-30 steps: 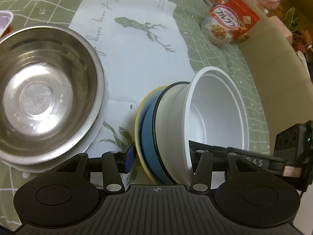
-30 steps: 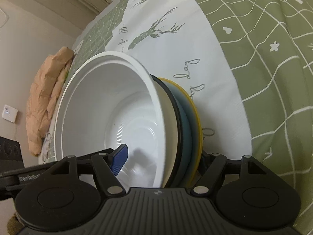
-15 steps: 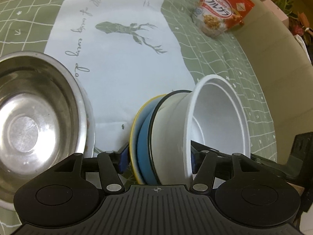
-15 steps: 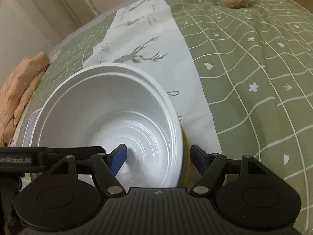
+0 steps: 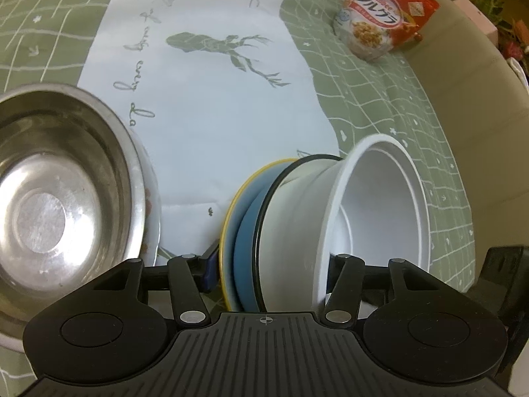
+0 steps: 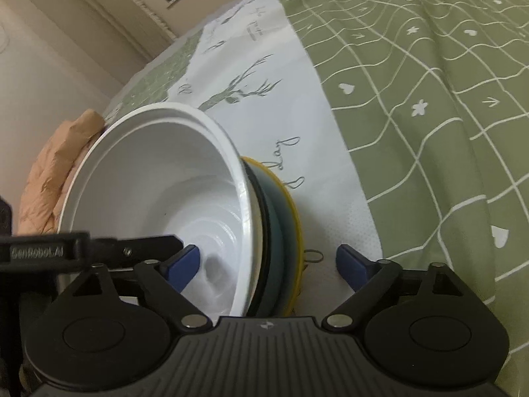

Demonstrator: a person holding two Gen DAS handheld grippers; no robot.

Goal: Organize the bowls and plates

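Observation:
A stack of dishes is held on edge between both grippers: a white bowl point(image 5: 377, 208) nested in a black-rimmed dish, a blue plate point(image 5: 244, 251) and a yellow-rimmed plate point(image 5: 228, 228). My left gripper point(image 5: 269, 264) is shut on the stack, one finger behind the yellow plate, the other inside the white bowl. In the right wrist view the white bowl point(image 6: 155, 178) and yellow-rimmed plate point(image 6: 294, 218) sit between the fingers of my right gripper point(image 6: 267, 263); its right pad stands apart from the yellow rim. A steel bowl point(image 5: 56, 192) sits on a white plate at left.
A green checked tablecloth point(image 6: 429, 99) with a white deer-print runner point(image 5: 205, 82) covers the table. A red cereal bag point(image 5: 380, 20) lies at the far right. A crumpled tan cloth point(image 6: 56, 172) lies beyond the table's left side. The other gripper's black body point(image 6: 43, 248) crosses at left.
The stack has tilted further upright. My right gripper's jaws have widened, and its right pad now stands clear of the yellow rim. The left view has shifted slightly; the cereal bag looks nearer.

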